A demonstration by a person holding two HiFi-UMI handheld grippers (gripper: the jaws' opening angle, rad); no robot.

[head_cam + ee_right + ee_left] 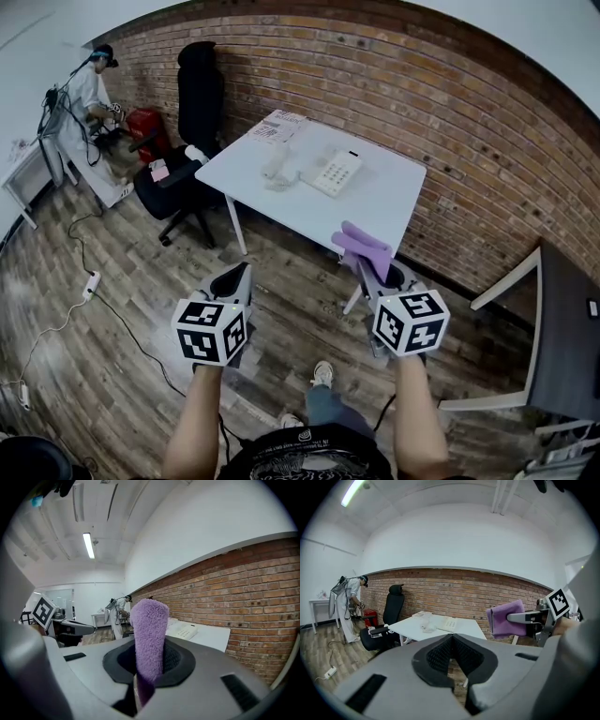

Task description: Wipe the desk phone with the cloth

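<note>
The white desk phone (333,173) lies on a white table (375,214) by the brick wall, well ahead of both grippers. My right gripper (371,272) is shut on a purple cloth (362,244), which stands up from its jaws in front of the table's near edge. In the right gripper view the cloth (149,630) fills the middle, with the phone (183,631) behind it. My left gripper (240,275) hangs over the wood floor, shut and holding nothing. The left gripper view shows the phone (449,624) far off and the cloth (506,618) at the right.
A crumpled white thing (278,171) and papers (277,127) also lie on the table. A black office chair (192,131) stands at its left. A person (92,89) works at the far left. A dark table (567,328) stands right; a power strip (91,284) lies on the floor.
</note>
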